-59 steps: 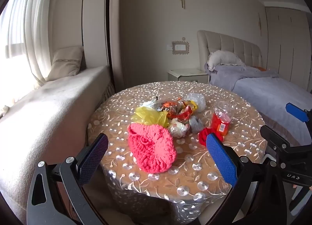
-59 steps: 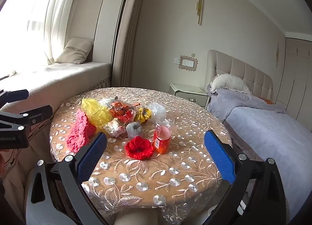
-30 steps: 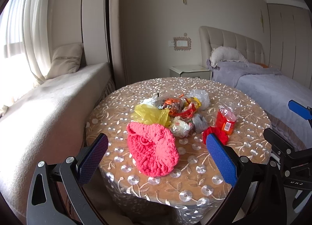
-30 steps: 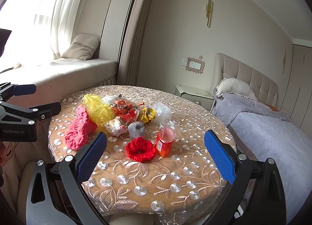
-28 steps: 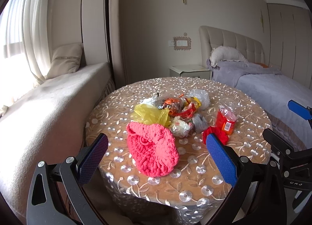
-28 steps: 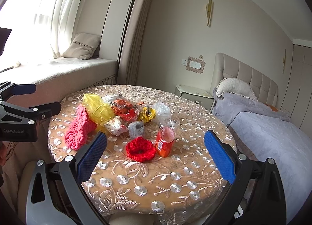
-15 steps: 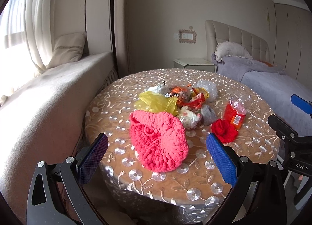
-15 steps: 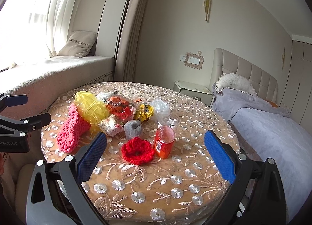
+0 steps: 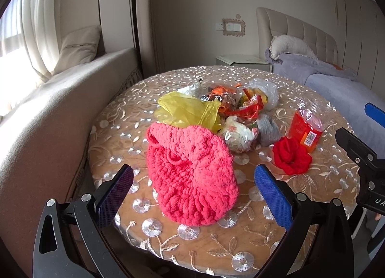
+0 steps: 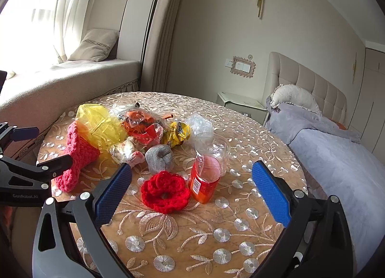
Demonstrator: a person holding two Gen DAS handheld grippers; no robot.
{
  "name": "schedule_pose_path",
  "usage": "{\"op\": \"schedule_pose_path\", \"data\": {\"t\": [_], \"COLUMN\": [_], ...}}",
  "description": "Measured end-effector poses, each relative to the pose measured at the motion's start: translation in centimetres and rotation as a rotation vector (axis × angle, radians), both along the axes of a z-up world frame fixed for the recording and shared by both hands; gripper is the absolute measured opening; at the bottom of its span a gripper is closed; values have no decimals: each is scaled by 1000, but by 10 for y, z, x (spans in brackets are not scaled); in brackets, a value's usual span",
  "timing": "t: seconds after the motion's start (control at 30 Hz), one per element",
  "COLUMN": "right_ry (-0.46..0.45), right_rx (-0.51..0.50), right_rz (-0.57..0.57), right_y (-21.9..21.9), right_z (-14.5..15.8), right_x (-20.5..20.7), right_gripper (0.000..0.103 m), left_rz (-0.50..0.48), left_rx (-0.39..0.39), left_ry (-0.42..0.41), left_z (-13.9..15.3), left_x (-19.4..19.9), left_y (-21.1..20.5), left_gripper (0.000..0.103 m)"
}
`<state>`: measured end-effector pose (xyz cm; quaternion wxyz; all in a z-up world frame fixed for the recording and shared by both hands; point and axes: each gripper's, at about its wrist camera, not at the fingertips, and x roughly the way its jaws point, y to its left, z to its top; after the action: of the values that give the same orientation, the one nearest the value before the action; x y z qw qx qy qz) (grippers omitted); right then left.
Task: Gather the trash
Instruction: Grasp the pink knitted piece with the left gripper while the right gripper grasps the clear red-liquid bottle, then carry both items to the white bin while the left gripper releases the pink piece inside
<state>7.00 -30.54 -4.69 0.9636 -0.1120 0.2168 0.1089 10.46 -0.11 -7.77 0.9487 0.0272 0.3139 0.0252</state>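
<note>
A pile of trash sits on the round table (image 9: 240, 242): a yellow plastic bag (image 9: 187, 110), orange and red wrappers (image 9: 240, 104), a clear bag (image 9: 264, 90), a crumpled white wrapper (image 9: 238, 134), a grey wad (image 9: 268, 130) and a crushed orange bottle (image 9: 306, 127). A pink crocheted bag (image 9: 192, 174) lies in front, a red crocheted flower (image 9: 291, 158) to its right. My left gripper (image 9: 192, 196) hangs open just before the pink bag. My right gripper (image 10: 191, 193) is open, with the red flower (image 10: 164, 195) and the bottle (image 10: 207, 177) between its fingers' line of view.
A cushioned window seat (image 9: 48, 100) with a pillow (image 9: 77, 47) runs along the left. A bed (image 10: 336, 157) with grey bedding stands at the right, a nightstand (image 10: 240, 102) behind the table. The embroidered cloth (image 10: 192, 242) covers the tabletop.
Both grippers have come closer to the table and lower; the pink bag, the flower and the bottle look larger. Both stay open and nothing on the table has moved.
</note>
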Motion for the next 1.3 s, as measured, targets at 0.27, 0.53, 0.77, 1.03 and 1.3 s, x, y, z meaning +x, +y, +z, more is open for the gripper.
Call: {"op": "schedule_pose_path", "data": {"t": [0.27,0.53,0.77,1.03,1.3], "right_ry": [28,51,104,162,231], "right_rx": [5,-9,55,62,58], "right_rz": [-13,-68,-88,-110,-119], "right_y": [-7,-14,-30,-26,-18], "right_z": [-11,-21,-29,-40,-49], "right_x": [25,40,53,78,103], "right_gripper": [99,99,99,91,46], "left_rz": [44,-47,-1,46,37], "left_rx": [28,-52,-21,1,-2], "left_ry": [65,130,50,-133,-185], "left_z": [-26,-47,-40,27,46], "left_x": [30,49,40,-1,-12], "left_y": [-5,0,7,15,13], "left_gripper": [98,37,19,19,19]}}
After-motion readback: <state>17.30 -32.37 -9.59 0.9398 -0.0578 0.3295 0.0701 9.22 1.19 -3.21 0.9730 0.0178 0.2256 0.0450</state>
